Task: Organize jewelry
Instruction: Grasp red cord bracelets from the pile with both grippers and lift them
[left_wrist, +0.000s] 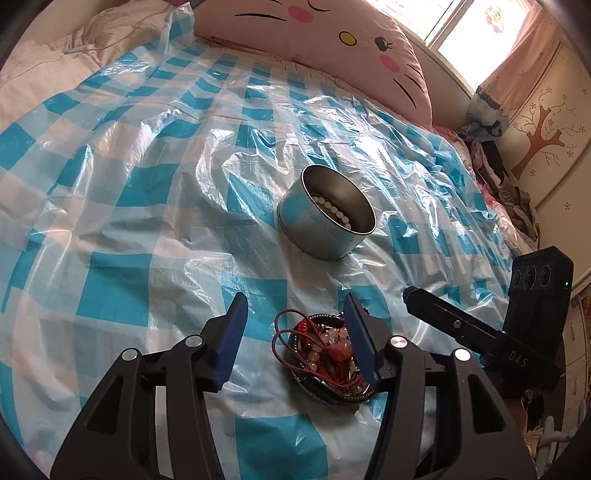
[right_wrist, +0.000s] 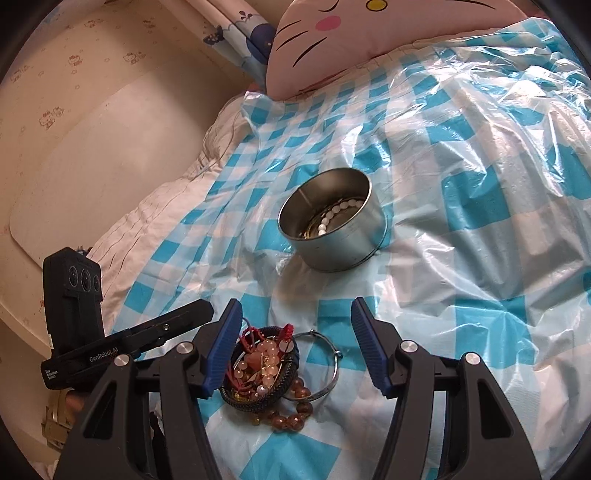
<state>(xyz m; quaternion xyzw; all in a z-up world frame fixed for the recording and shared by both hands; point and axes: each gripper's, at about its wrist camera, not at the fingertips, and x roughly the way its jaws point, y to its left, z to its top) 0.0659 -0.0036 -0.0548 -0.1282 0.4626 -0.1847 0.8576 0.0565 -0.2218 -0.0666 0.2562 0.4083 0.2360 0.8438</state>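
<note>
- I see my left gripper (left_wrist: 293, 314) with its blue fingers (left_wrist: 231, 339) standing wide, nothing pressed between them.
- Between and just below those fingers lies the jewelry pile (left_wrist: 325, 354): red cord, pink beads and a dark braided bracelet, all tangled together on the bed.
- The right-hand finger of this gripper sits right against the pile's edge; I cannot tell whether it actually touches.
- My right gripper (right_wrist: 295, 314) is also wide, its fingers (right_wrist: 369, 347) apart and gripping nothing.
- From the right wrist view, the pile (right_wrist: 260, 365) lies by the left finger, with a thin silver bangle (right_wrist: 325, 365) beside it on the right and a brown bead bracelet (right_wrist: 295, 410) nearer to me.
- Farther off, in the middle of the bed, stands a round metal tin (left_wrist: 325, 218), open at the top and tilted a little on the soft bedding.
- Inside the tin I can see a strand of white beads (right_wrist: 338, 216) lying along the bottom.
- The tin is well apart from the pile and from both grippers.
- The bed is covered with a blue-and-white checked plastic sheet (left_wrist: 147, 184), wrinkled and shiny.
- A pink cat-face pillow (left_wrist: 332, 44) rests at the far end of the bed.
- Each view catches the other gripper's black body at its side edge.
</note>
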